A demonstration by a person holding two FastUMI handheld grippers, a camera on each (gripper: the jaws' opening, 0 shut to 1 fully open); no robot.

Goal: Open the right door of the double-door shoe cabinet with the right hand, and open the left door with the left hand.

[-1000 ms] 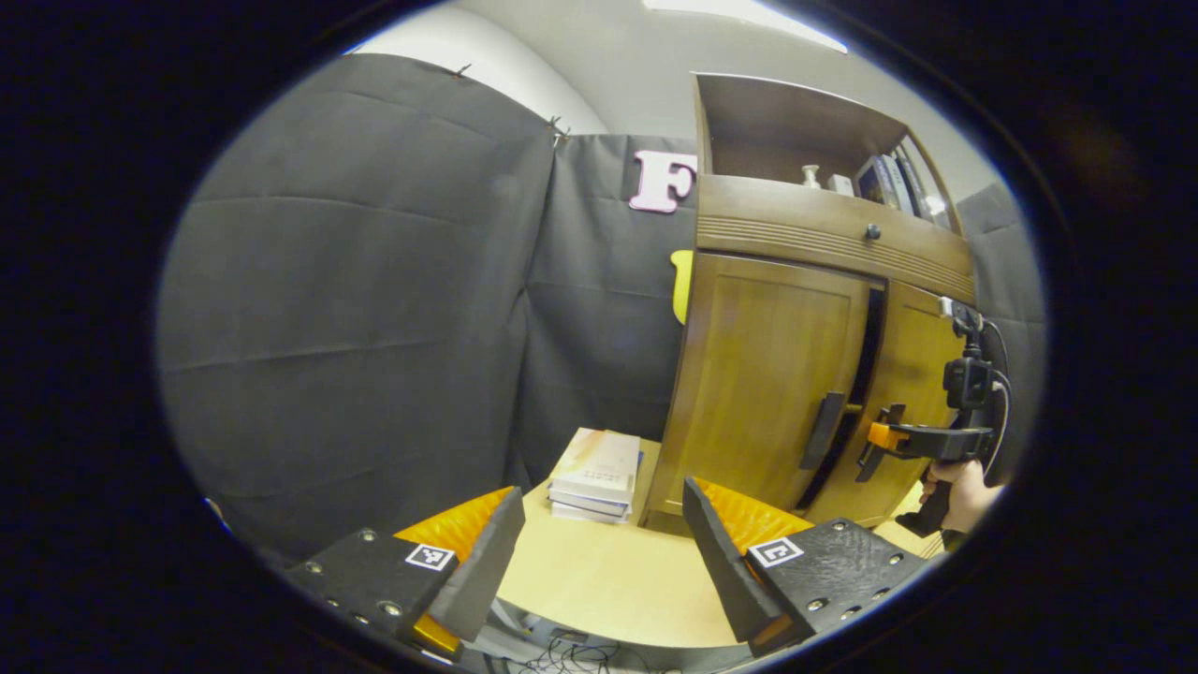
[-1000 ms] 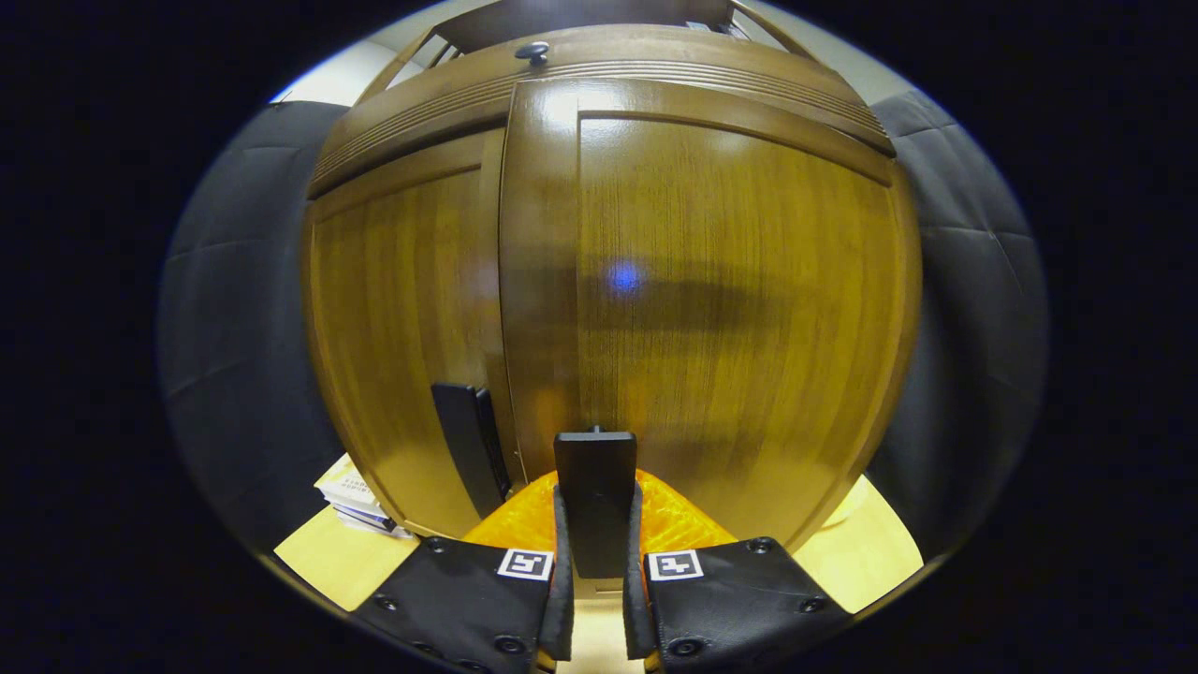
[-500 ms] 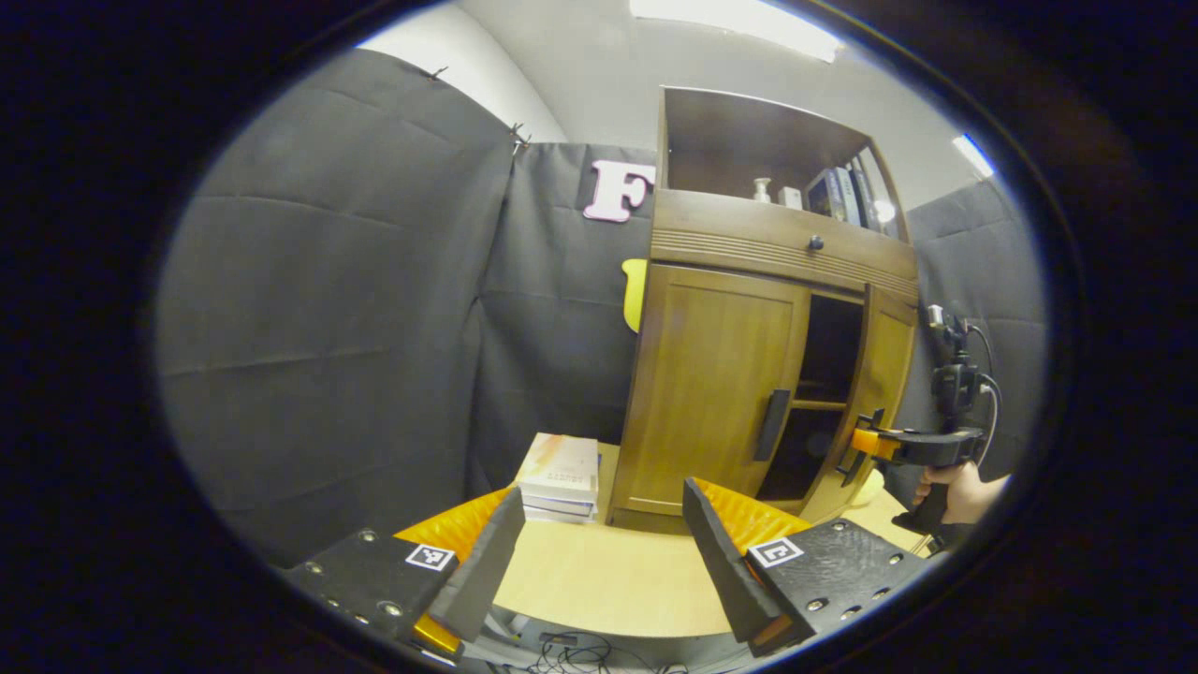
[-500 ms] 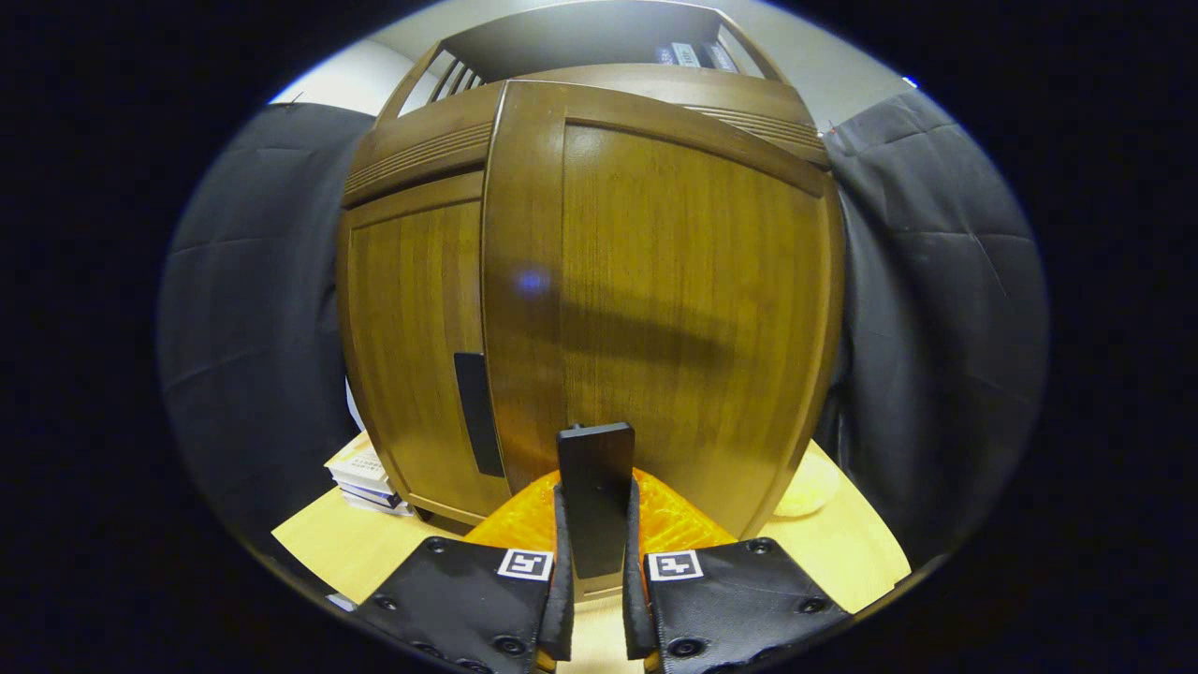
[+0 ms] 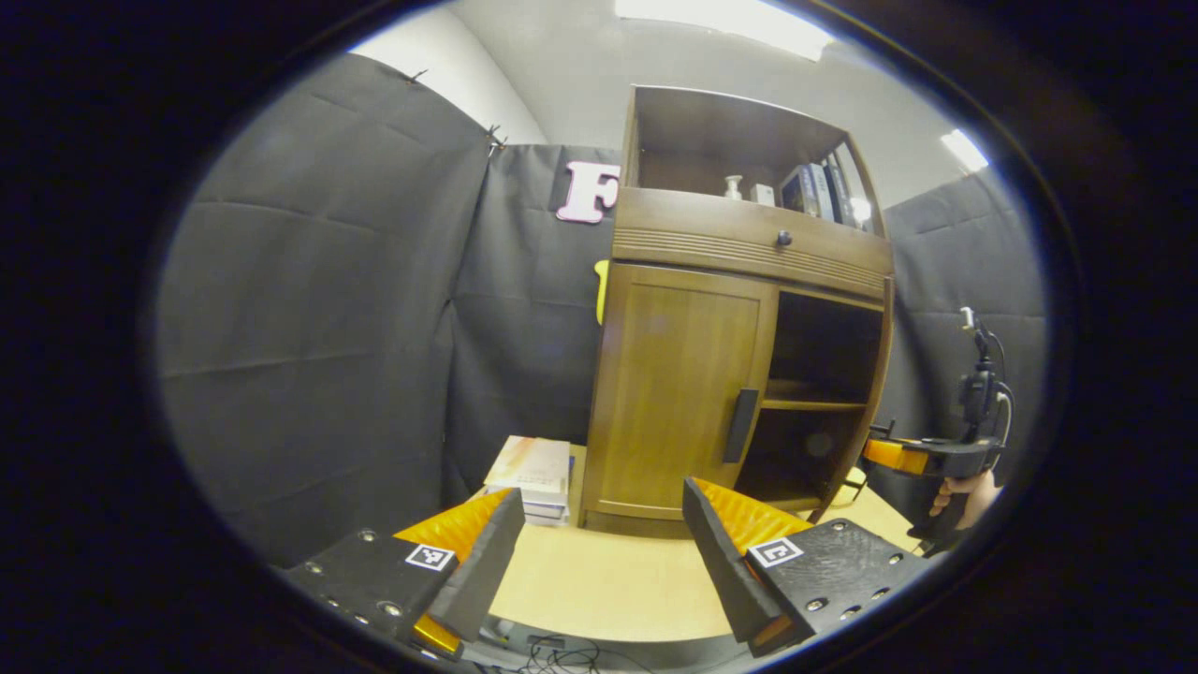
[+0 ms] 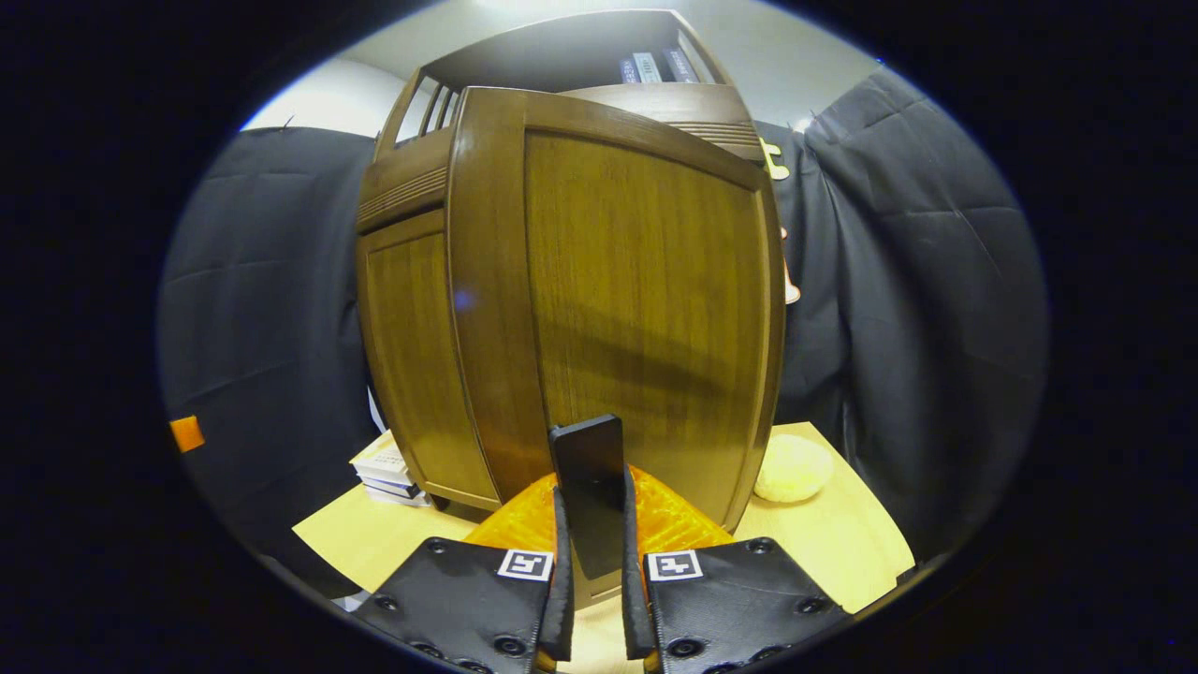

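Note:
The wooden shoe cabinet (image 5: 749, 245) stands on a table. Its left door (image 5: 679, 393) is closed, with a black handle (image 5: 741, 426) at its inner edge. The right door (image 6: 636, 309) is swung wide open, and dark shelves (image 5: 824, 404) show inside. My right gripper (image 6: 592, 562) is shut on the right door's black handle (image 6: 588, 468). In the left gripper view it (image 5: 877, 453) sits at the open door's edge, held by a hand (image 5: 964, 491). My left gripper (image 5: 599, 562) hangs open over the table, well short of the left door, with nothing between its fingers.
A stack of books (image 5: 533, 468) lies left of the cabinet on the light wooden table (image 5: 599, 580). A cream round object (image 6: 793, 468) rests on the table behind the open door. Books and small items stand on the cabinet's top shelf (image 5: 805, 192). Cables hang at the table's front edge.
The right door went from slightly ajar to wide open, pulled by my right gripper on its handle. My left gripper drew back from the cabinet, still open.

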